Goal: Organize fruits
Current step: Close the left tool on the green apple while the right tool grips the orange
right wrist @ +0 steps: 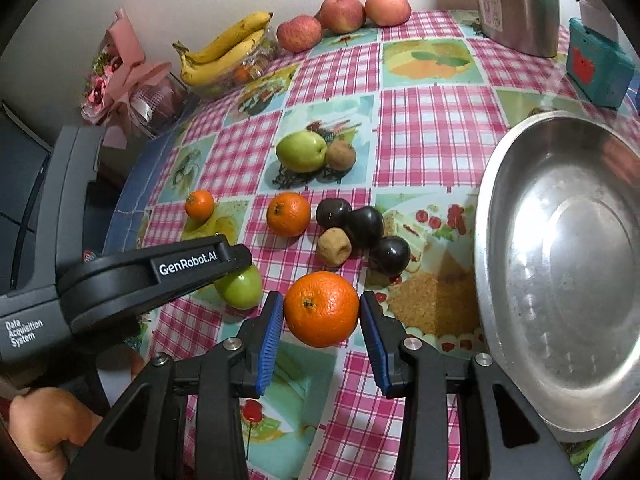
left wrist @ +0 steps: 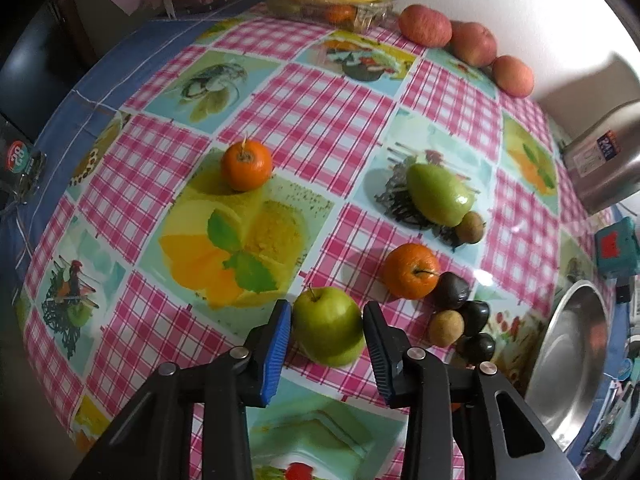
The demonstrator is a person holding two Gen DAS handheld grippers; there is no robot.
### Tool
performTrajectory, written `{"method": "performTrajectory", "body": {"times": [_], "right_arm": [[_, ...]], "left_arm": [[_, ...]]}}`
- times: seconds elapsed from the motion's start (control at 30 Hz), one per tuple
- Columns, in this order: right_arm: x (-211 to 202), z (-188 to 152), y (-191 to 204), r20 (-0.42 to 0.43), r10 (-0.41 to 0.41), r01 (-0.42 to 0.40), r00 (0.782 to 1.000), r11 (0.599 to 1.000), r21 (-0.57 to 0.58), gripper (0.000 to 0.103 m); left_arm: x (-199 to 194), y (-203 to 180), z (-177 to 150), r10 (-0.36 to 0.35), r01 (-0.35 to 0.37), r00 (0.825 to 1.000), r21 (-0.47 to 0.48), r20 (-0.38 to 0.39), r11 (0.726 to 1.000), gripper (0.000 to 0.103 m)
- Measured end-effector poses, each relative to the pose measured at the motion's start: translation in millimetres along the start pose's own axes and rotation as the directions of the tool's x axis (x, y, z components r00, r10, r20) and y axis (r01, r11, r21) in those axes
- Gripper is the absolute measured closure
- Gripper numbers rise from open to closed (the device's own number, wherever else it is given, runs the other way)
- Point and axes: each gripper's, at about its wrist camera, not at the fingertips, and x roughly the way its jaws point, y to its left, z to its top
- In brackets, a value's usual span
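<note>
My left gripper is open with a green apple between its blue pads, on the checked tablecloth. My right gripper is open around a large orange, the pads close to its sides. The green apple also shows in the right wrist view, half hidden under the left gripper's body. Other fruit lie loose: a small orange, another orange, a green mango-like fruit, dark plums and brown round fruits.
A steel bowl stands at the right, empty. Red apples line the back wall beside bananas on a glass dish. A steel kettle, a teal box and a pink bouquet stand at the edges.
</note>
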Motion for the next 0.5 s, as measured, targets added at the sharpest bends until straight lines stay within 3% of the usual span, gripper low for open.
{"method": "performTrajectory", "body": {"times": [0.5], "right_arm": [[-8, 2, -8, 0.026, -0.071, 0.070, 0.997, 0.997, 0.023, 0.062]], "left_arm": [[-4, -11, 4, 0.005, -0.009, 0.999, 0.085, 0.051, 0.996, 0.068]]}}
